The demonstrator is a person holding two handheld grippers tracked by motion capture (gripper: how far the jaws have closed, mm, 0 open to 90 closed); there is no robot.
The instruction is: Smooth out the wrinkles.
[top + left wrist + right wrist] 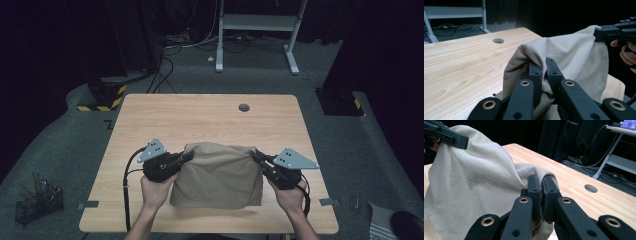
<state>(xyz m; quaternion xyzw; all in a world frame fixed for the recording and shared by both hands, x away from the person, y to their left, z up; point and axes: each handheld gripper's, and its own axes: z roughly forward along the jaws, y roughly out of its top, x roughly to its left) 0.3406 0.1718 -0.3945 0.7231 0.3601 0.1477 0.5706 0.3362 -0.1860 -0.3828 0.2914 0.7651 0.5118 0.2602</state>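
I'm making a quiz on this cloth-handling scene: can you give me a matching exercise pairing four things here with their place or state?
Column one:
1. beige cloth
2. left gripper
3. round cable hole
4. wire basket

Column two:
A. on the floor, left of the table
B. shut on the cloth's left upper corner
C. in the tabletop near the far edge
D. held up at two corners, its lower part on the table

Pairs: 1-D, 2-B, 3-C, 4-A
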